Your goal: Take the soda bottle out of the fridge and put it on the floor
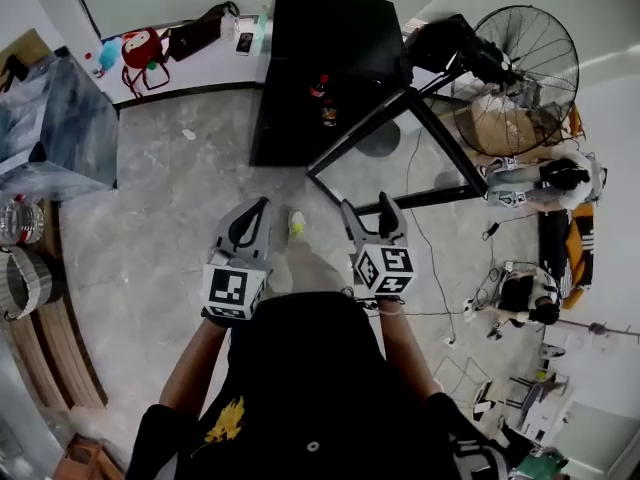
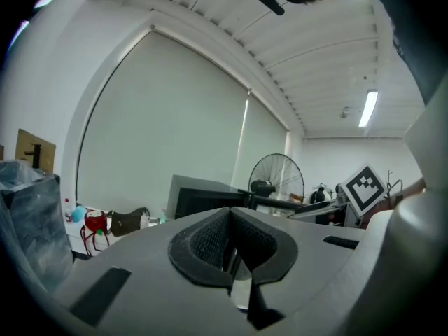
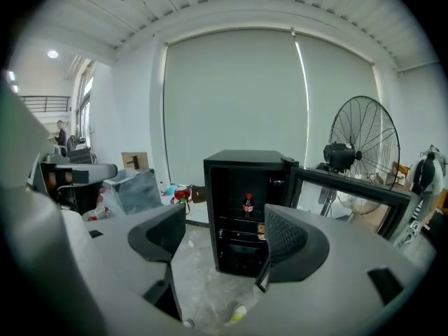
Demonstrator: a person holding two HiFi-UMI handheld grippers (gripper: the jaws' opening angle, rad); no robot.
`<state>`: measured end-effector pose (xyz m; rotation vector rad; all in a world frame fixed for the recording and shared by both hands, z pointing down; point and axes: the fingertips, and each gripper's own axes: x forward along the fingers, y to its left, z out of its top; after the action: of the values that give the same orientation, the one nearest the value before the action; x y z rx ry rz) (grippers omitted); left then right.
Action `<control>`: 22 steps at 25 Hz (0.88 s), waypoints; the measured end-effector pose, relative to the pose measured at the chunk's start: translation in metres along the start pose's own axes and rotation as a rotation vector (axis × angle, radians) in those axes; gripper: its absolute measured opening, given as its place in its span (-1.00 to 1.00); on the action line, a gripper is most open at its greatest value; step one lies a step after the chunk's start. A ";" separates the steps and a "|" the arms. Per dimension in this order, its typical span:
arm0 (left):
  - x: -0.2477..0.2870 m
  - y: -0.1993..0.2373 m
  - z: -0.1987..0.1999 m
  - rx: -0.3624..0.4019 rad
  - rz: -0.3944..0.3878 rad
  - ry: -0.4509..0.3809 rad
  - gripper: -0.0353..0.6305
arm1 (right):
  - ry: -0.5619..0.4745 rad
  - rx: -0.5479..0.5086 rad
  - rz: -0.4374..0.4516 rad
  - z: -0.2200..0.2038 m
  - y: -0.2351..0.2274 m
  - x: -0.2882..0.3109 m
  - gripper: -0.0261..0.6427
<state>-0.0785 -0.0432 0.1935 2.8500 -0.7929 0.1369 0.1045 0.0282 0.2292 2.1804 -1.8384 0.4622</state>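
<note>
Left hand-held gripper (image 1: 256,216) (image 2: 229,219): jaws together, ribbed pads meeting, nothing between them. It is held low in front of the person. Its own grey body fills the lower half of the left gripper view and cuts off the base of whatever stands behind it.

Right hand-held gripper (image 1: 367,208) (image 3: 224,240): jaws apart, nothing clamped. Only bare floor and the distant fridge show through the gap.

Marker cubes (image 1: 235,290) (image 1: 385,268): one on each gripper, black-and-white square patterns, no letters or numerals.

Shoe (image 1: 297,224): yellow-green toe on the floor between the two grippers, the rest hidden.

Floor (image 1: 170,198): grey, mottled.

Fridge (image 1: 330,38) (image 3: 241,161): black, well apart from both grippers. No brand mark can be made out.

Fridge door (image 1: 400,138) (image 3: 350,184): swung open towards the right, a dark frame with a see-through panel.

Soda bottle (image 1: 319,86) (image 3: 248,206): upright on the fridge's upper shelf. Dark contents, red cap and red label; the print is too small to read.

Second item (image 3: 260,229): yellowish, lower in the fridge, too small to identify.

Fan (image 1: 530,68) (image 3: 360,152): large, round wire cage, right of the fridge.

Black shirt (image 1: 310,388): covers the lower head view; its yellow print is illegible.
</note>
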 end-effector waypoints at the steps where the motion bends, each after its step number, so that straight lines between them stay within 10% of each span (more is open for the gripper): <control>1: 0.004 -0.003 -0.002 -0.002 0.002 0.007 -0.84 | 0.014 0.011 0.006 -0.004 -0.005 0.005 0.05; 22: 0.123 0.033 -0.032 -0.101 0.310 0.071 -0.84 | -0.019 0.029 0.114 0.012 -0.118 0.284 -0.05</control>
<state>0.0079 -0.1267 0.2461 2.5956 -1.1844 0.2301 0.2650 -0.2139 0.3319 2.1131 -1.9852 0.4958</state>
